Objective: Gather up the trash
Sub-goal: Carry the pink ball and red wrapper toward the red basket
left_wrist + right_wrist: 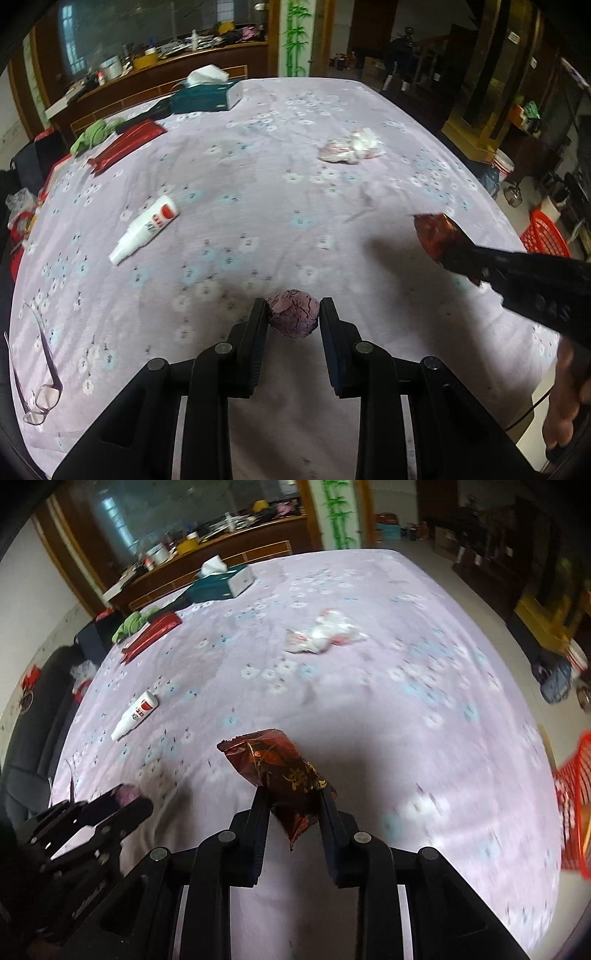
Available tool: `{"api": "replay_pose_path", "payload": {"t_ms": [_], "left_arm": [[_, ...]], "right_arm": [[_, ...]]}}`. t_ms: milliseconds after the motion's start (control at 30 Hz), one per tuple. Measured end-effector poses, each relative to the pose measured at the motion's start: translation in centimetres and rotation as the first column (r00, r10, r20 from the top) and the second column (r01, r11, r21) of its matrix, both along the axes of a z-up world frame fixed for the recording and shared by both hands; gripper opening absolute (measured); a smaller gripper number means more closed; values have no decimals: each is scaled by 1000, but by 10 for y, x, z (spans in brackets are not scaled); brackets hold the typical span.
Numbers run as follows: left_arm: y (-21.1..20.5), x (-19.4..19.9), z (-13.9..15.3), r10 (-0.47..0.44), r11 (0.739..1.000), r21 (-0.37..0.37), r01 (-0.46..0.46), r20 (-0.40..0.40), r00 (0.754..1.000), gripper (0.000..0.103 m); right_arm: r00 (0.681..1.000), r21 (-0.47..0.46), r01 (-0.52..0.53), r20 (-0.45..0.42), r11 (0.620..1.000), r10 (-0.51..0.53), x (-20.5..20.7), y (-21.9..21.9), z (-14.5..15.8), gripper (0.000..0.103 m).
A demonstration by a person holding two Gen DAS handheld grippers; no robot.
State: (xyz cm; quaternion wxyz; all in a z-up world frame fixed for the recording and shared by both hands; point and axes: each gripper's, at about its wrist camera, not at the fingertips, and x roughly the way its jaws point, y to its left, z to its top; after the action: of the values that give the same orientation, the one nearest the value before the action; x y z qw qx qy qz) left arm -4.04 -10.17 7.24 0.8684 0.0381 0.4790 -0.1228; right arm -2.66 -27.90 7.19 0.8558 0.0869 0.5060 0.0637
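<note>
My left gripper is shut on a crumpled purple paper ball, held just above the flowered purple tablecloth. My right gripper is shut on a dark red snack wrapper that sticks up and leftward from its fingers. In the left wrist view the right gripper comes in from the right with the snack wrapper at its tip. In the right wrist view the left gripper sits low left with the purple paper ball between its fingers. A crumpled white and red plastic wrapper lies farther back on the cloth.
A white bottle with a red label lies on its side at the left. Glasses rest near the left edge. A teal tissue box, red packets and a green cloth sit at the far left. A red basket stands beyond the table's right edge.
</note>
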Motion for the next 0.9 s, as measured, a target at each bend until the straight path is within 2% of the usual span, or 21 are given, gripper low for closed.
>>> {"api": "replay_pose_path", "payload": {"t_ms": [267,567,900], "left_arm": [[-41,-12,14,-63,998,21,63,33,997,27],[-81,-21,33,-133,991,40,130,88,987,27],[-111,-21,43,-181,983,42,178,115,977,27]], "right_arm": [[998,8,60,17,998,-60,-45,-31,11,28],[991,8,123,54,992,-123,-67,-64,27,28],[980,17,174,91,985,-175,-79,-92,41,28]]}}
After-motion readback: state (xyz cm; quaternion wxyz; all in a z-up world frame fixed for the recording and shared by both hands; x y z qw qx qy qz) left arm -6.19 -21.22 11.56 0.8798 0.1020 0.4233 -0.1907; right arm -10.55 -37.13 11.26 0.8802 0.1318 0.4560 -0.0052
